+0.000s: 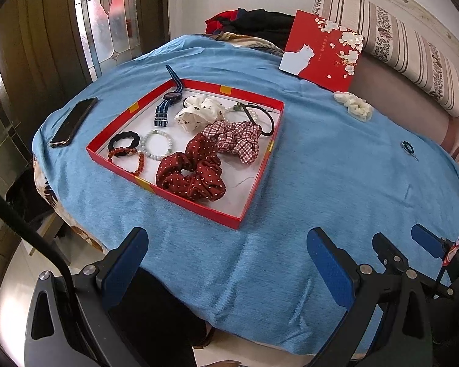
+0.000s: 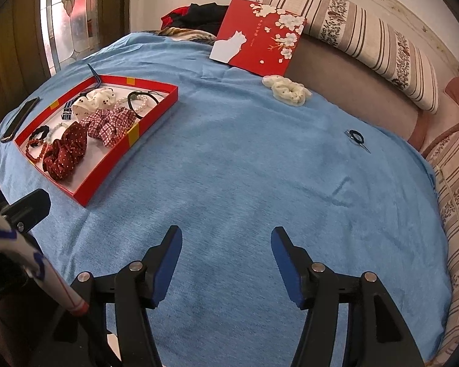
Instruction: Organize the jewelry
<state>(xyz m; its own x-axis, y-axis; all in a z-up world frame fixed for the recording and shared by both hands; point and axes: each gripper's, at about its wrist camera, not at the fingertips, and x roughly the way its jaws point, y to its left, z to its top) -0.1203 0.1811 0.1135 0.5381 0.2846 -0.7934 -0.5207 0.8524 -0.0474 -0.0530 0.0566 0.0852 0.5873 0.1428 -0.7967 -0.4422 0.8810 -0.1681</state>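
A red shallow box (image 1: 254,195) (image 2: 107,180) sits on the blue cloth and holds a dark red dotted scrunchie (image 1: 192,171), a checked scrunchie (image 1: 235,140), a white spotted scrunchie (image 1: 199,113), a striped watch (image 1: 168,104), bead bracelets (image 1: 156,145) and a black hair tie (image 1: 124,142). A cream scrunchie (image 1: 355,105) (image 2: 286,89) and a small black hair tie (image 2: 356,137) (image 1: 408,147) lie outside the box, to the right. My left gripper (image 1: 228,244) is open and empty, near the table's front edge. My right gripper (image 2: 226,244) is open and empty over bare cloth.
The red box lid (image 1: 321,49) (image 2: 257,35) leans against a striped cushion (image 2: 367,39) at the back. A black phone (image 1: 73,120) lies left of the box. Dark clothes (image 1: 254,24) are piled behind the table. The right gripper (image 1: 413,250) shows at the left wrist view's lower right.
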